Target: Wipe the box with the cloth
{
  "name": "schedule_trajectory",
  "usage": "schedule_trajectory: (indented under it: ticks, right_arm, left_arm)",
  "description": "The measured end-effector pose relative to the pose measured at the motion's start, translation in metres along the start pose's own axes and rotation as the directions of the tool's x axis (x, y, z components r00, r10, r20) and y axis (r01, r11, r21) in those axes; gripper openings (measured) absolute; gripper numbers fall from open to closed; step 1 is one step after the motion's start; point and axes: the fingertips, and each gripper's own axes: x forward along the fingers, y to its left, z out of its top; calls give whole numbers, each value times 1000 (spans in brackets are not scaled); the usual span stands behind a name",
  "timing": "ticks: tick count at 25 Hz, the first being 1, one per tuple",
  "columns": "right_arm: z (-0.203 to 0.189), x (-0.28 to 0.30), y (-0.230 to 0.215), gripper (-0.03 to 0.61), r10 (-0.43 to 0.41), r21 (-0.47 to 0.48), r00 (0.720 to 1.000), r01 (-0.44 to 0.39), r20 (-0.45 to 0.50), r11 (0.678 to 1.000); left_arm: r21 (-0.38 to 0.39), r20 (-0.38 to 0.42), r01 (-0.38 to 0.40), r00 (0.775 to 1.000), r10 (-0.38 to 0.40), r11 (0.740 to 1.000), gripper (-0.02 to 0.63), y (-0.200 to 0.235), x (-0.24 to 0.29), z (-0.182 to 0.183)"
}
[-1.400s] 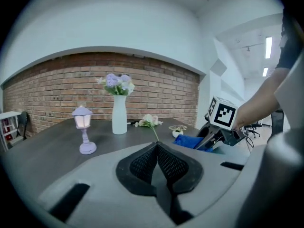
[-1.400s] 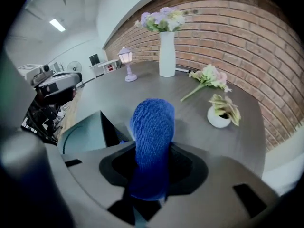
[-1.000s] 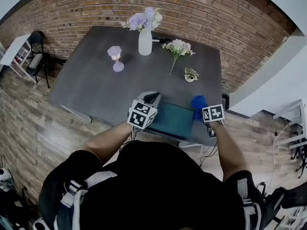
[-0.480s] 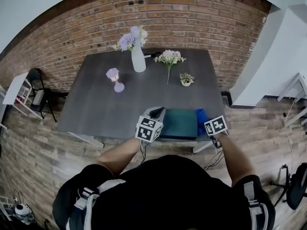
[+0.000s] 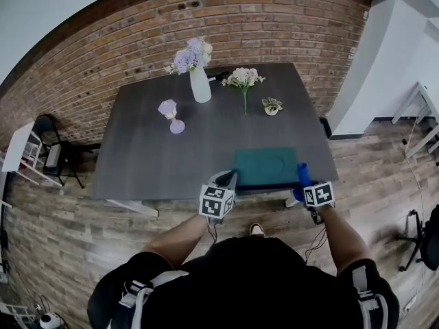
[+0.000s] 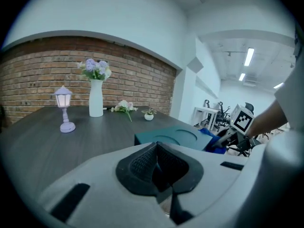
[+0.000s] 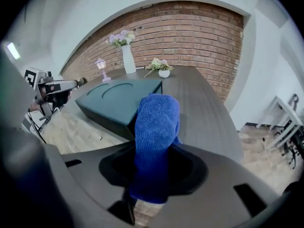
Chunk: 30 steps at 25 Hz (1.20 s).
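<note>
A flat teal box [image 5: 265, 167] lies at the near edge of the dark table [image 5: 151, 149]. My right gripper [image 5: 305, 183] is at the box's near right corner, shut on a blue cloth [image 5: 302, 174] that hangs against the box's right side. In the right gripper view the cloth [image 7: 156, 127] stands up out of the jaws, in front of the box [image 7: 118, 96]. My left gripper [image 5: 225, 178] is by the box's near left corner, shut with nothing in it. Its pads [image 6: 142, 164] meet, with the box [image 6: 173, 137] a little ahead to the right.
At the far side of the table stand a white vase of purple flowers [image 5: 199, 81], a small lilac lantern [image 5: 171, 112], a loose white bouquet [image 5: 241, 79] and a tiny potted plant [image 5: 272, 106]. A chair [image 5: 48, 142] stands on the wood floor to the left.
The right gripper has drawn the cloth back along the box's right side toward the near edge. The left gripper has kept to the box's near left corner. The head view has shifted.
</note>
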Motion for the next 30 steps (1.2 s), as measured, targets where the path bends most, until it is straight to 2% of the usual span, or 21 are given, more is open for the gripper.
schedule_trajectory:
  ticks: [5, 8, 12, 15, 18, 20, 22, 24, 27, 28, 30]
  right_arm:
    - [-30, -18, 8, 155, -37, 75, 999, 39, -31, 996]
    - [-25, -29, -4, 155, -78, 99, 997, 80, -24, 992]
    - [22, -40, -25, 155, -132, 111, 991, 128, 24, 985]
    - [78, -32, -14, 155, -107, 74, 991, 101, 85, 992]
    - [154, -14, 23, 155, 9, 69, 985, -22, 174, 997]
    - [197, 1, 69, 155, 124, 34, 972, -134, 200, 990]
    - [223, 18, 125, 155, 239, -34, 952, -237, 189, 971]
    - [235, 33, 184, 155, 351, -90, 924, -341, 155, 936]
    - [241, 47, 266, 155, 495, -174, 865, -477, 81, 862]
    - [239, 47, 286, 155, 527, -195, 848, -508, 58, 839]
    - [232, 46, 305, 155, 558, -211, 829, -542, 25, 814]
  left_arm:
    - [-46, -3, -24, 1000, 23, 999, 9, 20, -28, -19]
    - [-71, -2, -31, 1000, 31, 997, 9, 25, -42, -32]
    - [-162, 25, -72, 997, 77, 984, 9, 39, -58, -43]
    - [-181, 68, -136, 986, 150, 974, 9, 62, -76, -35]
    - [-231, 104, -237, 958, 266, 944, 9, 93, -101, -28]
    - [-273, 114, -294, 936, 334, 916, 9, 109, -121, -30]
    - [-293, 111, -346, 913, 392, 891, 9, 121, -143, -38]
    - [-329, 94, -414, 880, 465, 849, 9, 135, -168, -51]
    - [-382, 62, -510, 818, 572, 771, 9, 150, -207, -69]
    - [-389, 53, -531, 803, 594, 753, 9, 151, -216, -73]
    - [-398, 41, -550, 789, 613, 734, 9, 148, -228, -77]
